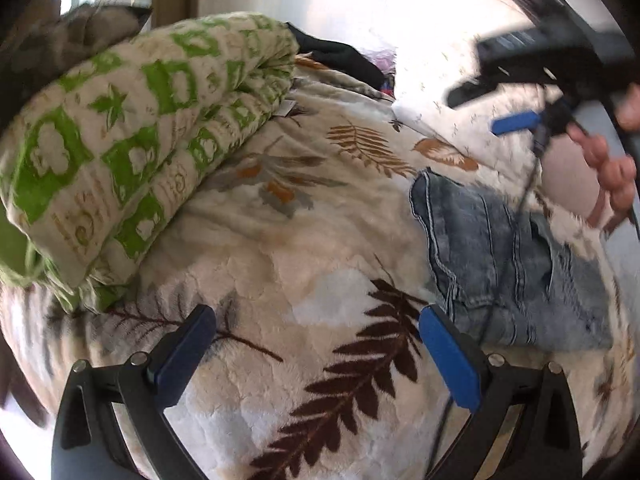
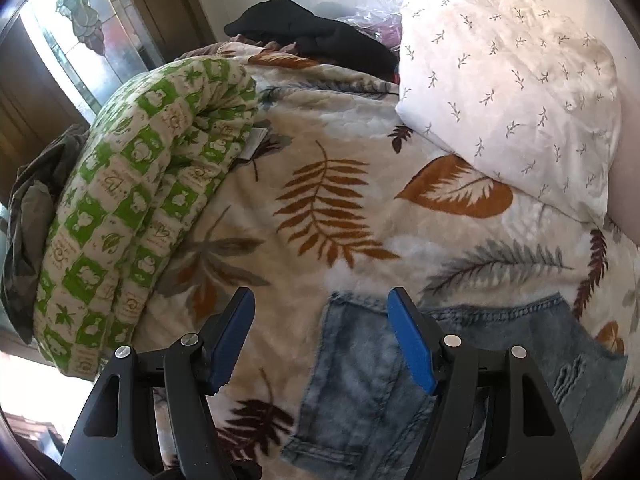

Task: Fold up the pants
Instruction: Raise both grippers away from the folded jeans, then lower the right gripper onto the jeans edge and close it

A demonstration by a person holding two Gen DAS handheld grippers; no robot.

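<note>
Both sets of blue-padded fingers stood apart with nothing between them. From the left gripper [image 1: 316, 354], the jeans [image 1: 508, 264] lay flat on the leaf-print blanket [image 1: 320, 248] at three o'clock, its right finger just beside the denim edge. At one o'clock a hand [image 1: 608, 160] carried the blurred right gripper [image 2: 322, 338], which hung over the jeans' near hem. A green quilt [image 2: 132, 208] sat rolled at nine o'clock, a pillow [image 2: 508, 80] at one.
</note>
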